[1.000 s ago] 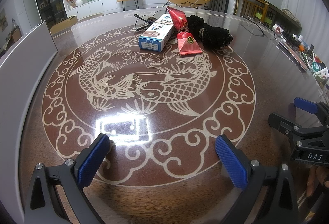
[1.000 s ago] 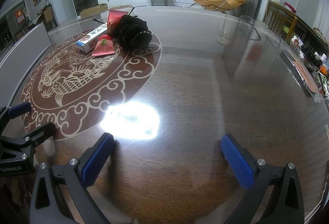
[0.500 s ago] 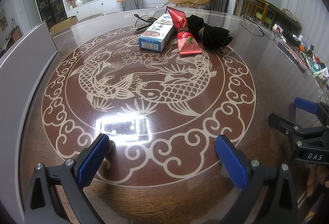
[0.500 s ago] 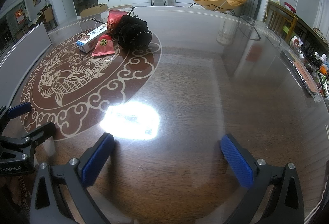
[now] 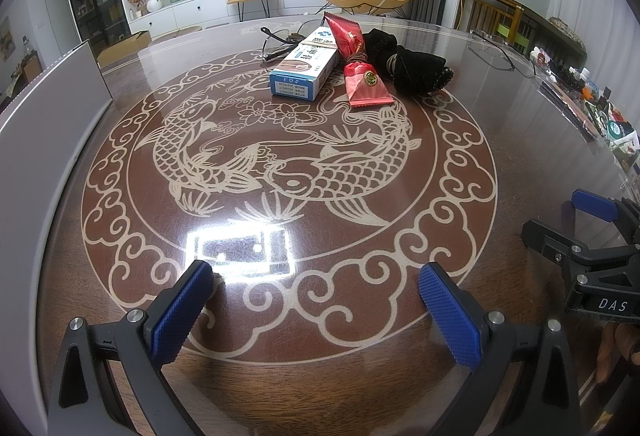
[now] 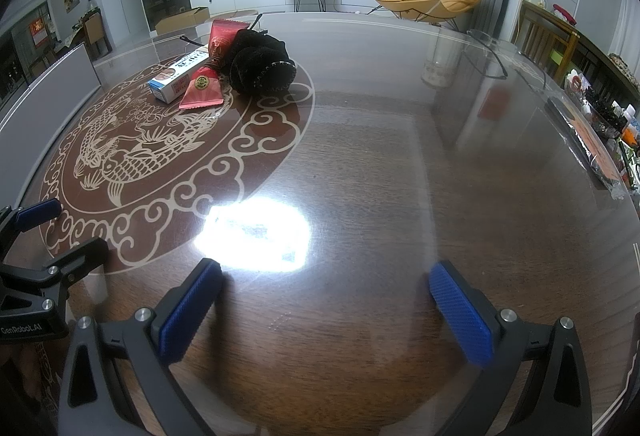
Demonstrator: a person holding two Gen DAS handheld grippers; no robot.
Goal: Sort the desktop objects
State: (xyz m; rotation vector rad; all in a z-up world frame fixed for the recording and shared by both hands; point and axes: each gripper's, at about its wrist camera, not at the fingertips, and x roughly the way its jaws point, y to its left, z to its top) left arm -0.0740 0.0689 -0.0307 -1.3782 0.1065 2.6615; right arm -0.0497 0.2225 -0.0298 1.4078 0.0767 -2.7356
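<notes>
Left gripper (image 5: 316, 300): jaws spread wide, blue pads (image 5: 178, 312) empty, held low over the near edge of the table (image 5: 520, 140). Right gripper (image 6: 326, 310): jaws likewise spread wide, nothing between its pads (image 6: 460, 314), low over the same near edge, just beside the left.

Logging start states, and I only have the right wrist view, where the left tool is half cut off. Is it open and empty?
Observer: Yes. The left tool is open, and only the border of the carp design shows between its pads.
Operator: Those thin dark sticks behind the white and blue box, what are they?
Observer: Dark-framed glasses, lying on the table right behind the box.
</notes>
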